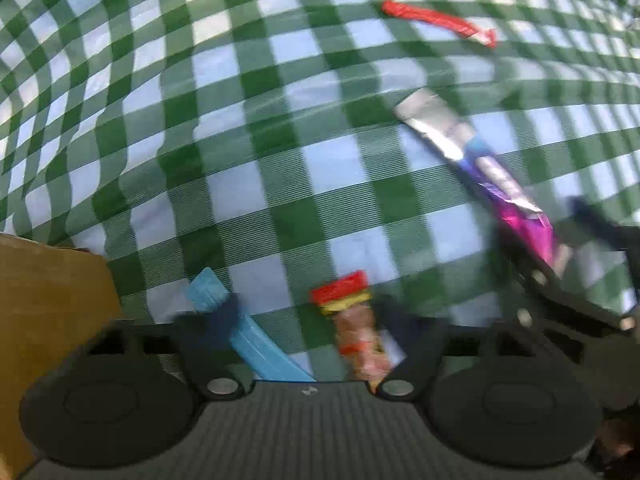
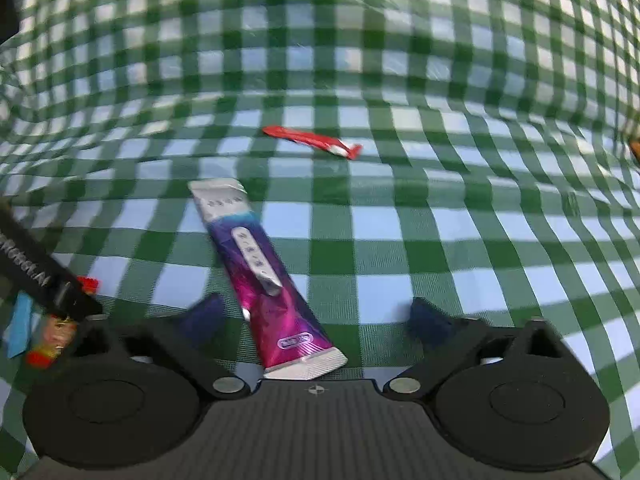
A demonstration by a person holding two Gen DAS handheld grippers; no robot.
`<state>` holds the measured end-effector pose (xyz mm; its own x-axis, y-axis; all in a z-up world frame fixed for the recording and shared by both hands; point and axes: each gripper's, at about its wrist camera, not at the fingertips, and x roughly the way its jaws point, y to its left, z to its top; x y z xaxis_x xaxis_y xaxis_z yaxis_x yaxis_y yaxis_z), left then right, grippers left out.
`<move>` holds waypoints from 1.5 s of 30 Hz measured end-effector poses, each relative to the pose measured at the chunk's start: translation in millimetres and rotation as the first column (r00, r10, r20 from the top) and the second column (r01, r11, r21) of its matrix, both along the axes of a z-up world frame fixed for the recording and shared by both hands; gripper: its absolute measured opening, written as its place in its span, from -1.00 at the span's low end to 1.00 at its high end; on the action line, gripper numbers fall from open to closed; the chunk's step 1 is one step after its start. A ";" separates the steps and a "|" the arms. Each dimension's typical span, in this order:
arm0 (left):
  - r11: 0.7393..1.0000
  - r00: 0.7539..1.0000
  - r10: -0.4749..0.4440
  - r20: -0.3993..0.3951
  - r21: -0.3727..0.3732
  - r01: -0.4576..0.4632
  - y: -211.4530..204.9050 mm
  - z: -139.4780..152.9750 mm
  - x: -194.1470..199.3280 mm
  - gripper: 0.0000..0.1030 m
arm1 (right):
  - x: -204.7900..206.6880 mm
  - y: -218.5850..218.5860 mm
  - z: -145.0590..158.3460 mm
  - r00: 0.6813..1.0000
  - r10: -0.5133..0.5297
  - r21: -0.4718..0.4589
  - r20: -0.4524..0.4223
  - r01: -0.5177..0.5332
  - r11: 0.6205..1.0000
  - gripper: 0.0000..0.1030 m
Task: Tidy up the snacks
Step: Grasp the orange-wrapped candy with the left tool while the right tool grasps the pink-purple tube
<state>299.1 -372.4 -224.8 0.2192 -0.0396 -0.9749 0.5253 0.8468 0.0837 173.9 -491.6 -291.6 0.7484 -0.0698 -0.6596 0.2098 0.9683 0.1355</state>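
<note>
My left gripper (image 1: 304, 320) jaws part-closed around orange snack stick (image 1: 358, 336), not clamped; blue packet (image 1: 256, 344) just beside it; right gripper (image 2: 316, 320) jaws apart, straddling purple sachet (image 2: 266, 272); I'd centre stick, avoid pinching blue packet.

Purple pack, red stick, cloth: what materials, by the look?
Purple pack: likely metallised plastic film, glossy; silver ends glint and the end seam is crimped.
Red stick: probably thin plastic wrapper, shiny, twisted flat at one end.
Cloth: green-white check, looks like woven fabric or coated sheet; it wrinkles softly, and blur leaves the weave unclear.
</note>
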 end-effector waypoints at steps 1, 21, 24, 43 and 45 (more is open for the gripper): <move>1.000 1.000 -0.013 -0.008 -0.004 0.013 -0.8 2.8 -1.0 -0.38 | -1.8 1.3 1.5 1.000 0.020 0.017 0.014 -0.020 1.000 0.08; 0.998 1.000 -0.011 -0.006 -0.069 0.011 10.6 36.9 -31.6 -0.28 | -65.1 18.1 40.2 0.994 -0.093 0.078 -0.057 0.097 0.992 -0.91; 0.999 1.000 -0.003 -0.012 -0.048 0.003 7.7 22.8 -22.7 -0.18 | -55.6 13.2 35.2 0.994 -0.098 0.099 -0.042 0.102 0.990 0.08; 0.993 0.996 -0.013 0.088 -0.119 0.023 12.3 59.8 -52.1 -0.47 | -62.1 10.9 37.8 0.987 -0.159 0.067 0.001 0.158 0.985 -0.56; 0.989 0.994 -0.023 0.102 -0.146 0.038 19.1 79.1 -68.6 -0.96 | -80.9 16.8 52.8 0.982 -0.185 0.086 0.030 0.182 0.980 -0.56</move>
<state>230.5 -353.4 -145.7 0.3120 -0.1894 -0.9310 0.5462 0.8376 0.0126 93.1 -474.7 -238.9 0.7523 -0.1548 -0.6404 0.3758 0.8992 0.2242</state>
